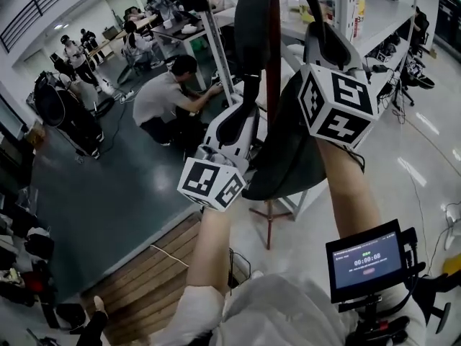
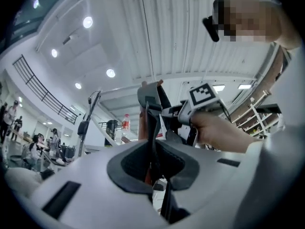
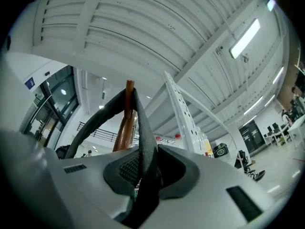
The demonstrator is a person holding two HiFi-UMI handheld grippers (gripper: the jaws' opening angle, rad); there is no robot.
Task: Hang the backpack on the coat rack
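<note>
In the head view a dark backpack [image 1: 288,157] hangs against the brown wooden coat rack pole [image 1: 273,63]. Both grippers are raised beside it. My left gripper [image 1: 245,85] is shut on a dark strap left of the pole. My right gripper [image 1: 317,20] is shut on another strap to the pole's right, higher up. The left gripper view shows the strap [image 2: 151,123] pinched in the left gripper [image 2: 153,163], with the right gripper's marker cube [image 2: 206,95] just beyond. In the right gripper view the strap [image 3: 143,128] rises from the right gripper [image 3: 147,168] to the top of the pole [image 3: 123,132].
A person [image 1: 169,96] crouches on the dark floor left of the rack beside a white metal frame [image 1: 220,49]. A white table [image 1: 374,20] with bottles stands at the back right. A wooden platform [image 1: 158,272] lies below, and a small monitor [image 1: 365,259] sits at the lower right.
</note>
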